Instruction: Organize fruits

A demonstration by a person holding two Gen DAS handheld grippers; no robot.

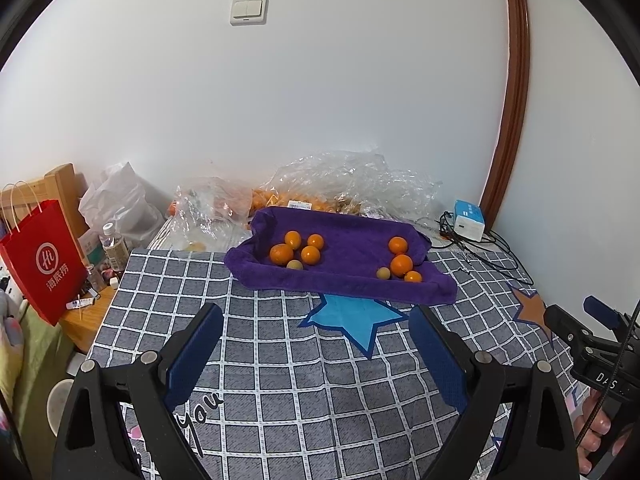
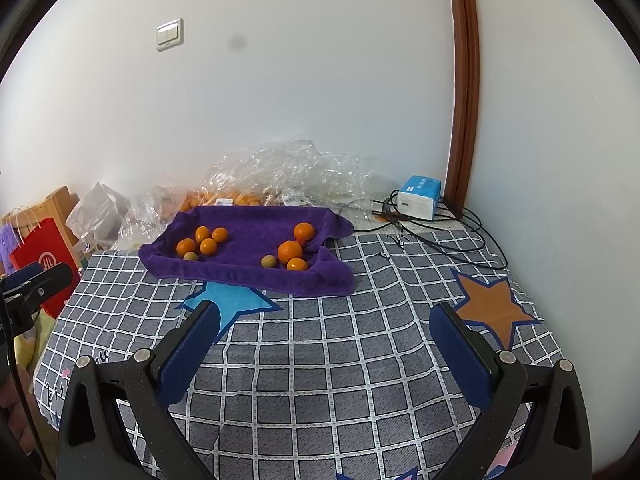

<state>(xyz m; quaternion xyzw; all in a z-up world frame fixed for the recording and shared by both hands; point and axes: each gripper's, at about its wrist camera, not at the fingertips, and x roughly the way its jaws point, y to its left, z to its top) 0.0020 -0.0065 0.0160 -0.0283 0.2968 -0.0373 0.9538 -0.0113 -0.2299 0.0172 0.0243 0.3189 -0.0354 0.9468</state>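
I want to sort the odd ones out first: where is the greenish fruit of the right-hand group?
In the right wrist view the greenish fruit lies on the purple towel, near its front edge, just left of the largest orange.

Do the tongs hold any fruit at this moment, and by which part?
Nothing is held. The left tongs and right tongs are both open above the checked cloth.

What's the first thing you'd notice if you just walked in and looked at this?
The purple towel in the middle of the checked bedspread, with bright oranges and two small greenish fruits on it in two clusters, left and right. Behind it, crinkly clear plastic bags lie against the white wall. At the far left stands a red paper bag.
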